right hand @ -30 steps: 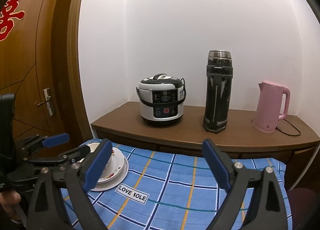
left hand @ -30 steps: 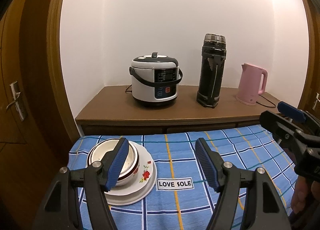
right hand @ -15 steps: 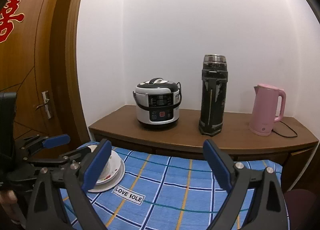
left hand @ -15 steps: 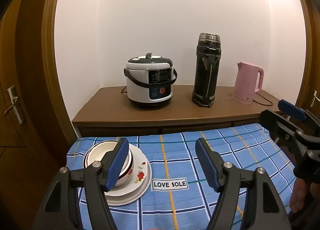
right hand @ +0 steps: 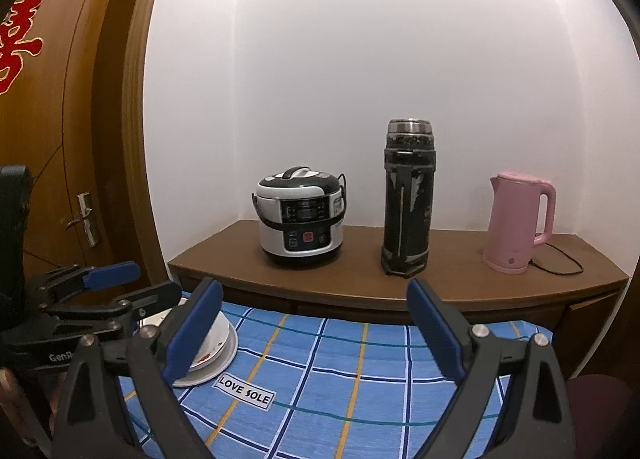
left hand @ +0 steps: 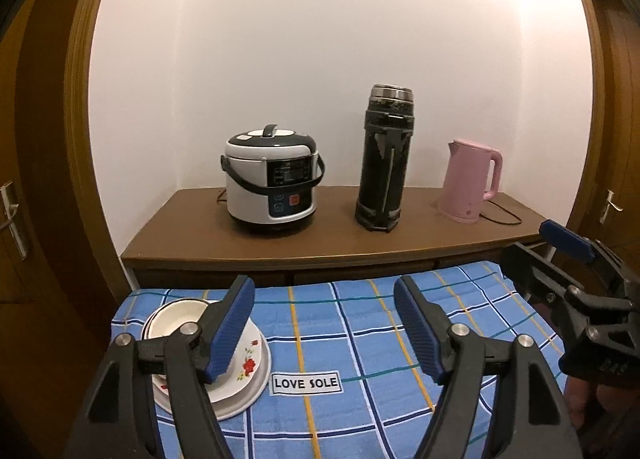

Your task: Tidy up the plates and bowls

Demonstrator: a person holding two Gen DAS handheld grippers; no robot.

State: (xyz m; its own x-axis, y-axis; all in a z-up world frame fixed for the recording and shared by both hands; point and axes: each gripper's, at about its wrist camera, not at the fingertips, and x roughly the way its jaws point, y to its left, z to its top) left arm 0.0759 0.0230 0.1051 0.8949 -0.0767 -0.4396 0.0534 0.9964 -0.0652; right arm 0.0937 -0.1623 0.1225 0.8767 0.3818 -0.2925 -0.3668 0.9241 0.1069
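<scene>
A white bowl (left hand: 176, 323) rests in a white plate with red flowers (left hand: 250, 369) at the left of the blue checked tablecloth (left hand: 360, 339). My left gripper (left hand: 323, 291) hovers above the cloth just right of this stack. Its jaws are opening, and only cloth shows between them. Its left finger hides part of the bowl. My right gripper (right hand: 314, 291) stands open and empty over the cloth's right half, and shows from the side as right gripper (left hand: 525, 239). In the right wrist view the plate (right hand: 224, 355) peeks out behind the left gripper (right hand: 159, 281).
On the brown counter (left hand: 320, 235) behind the table stand a rice cooker (left hand: 272, 183), a black thermos (left hand: 386, 157) and a pink kettle (left hand: 472, 181) with its cord. A LOVE SOLE label (left hand: 306, 382) lies on the cloth. Wooden doors flank both sides.
Both grippers have drawn back and up a little from the counter, so the dish stack looks smaller and lower. The bowl and plate have not moved.
</scene>
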